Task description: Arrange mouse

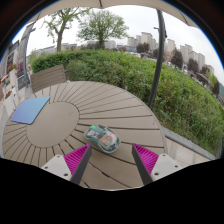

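A greenish-white computer mouse (101, 137) with dark markings lies on the round wooden slatted table (70, 115). It sits just ahead of my gripper (111, 158), between the lines of the two fingers and nearer the left one. The fingers are spread wide, with magenta pads showing on the left finger (76, 157) and the right finger (146, 158). They hold nothing and do not touch the mouse. A blue mouse mat (30, 109) lies flat on the table's left side, well beyond the mouse.
A wooden chair back (47, 77) stands at the table's far left. A green hedge (150, 85) runs behind the table, with a thin pole (158, 60) to the right. The table's right edge drops off near a pale ledge (185, 145).
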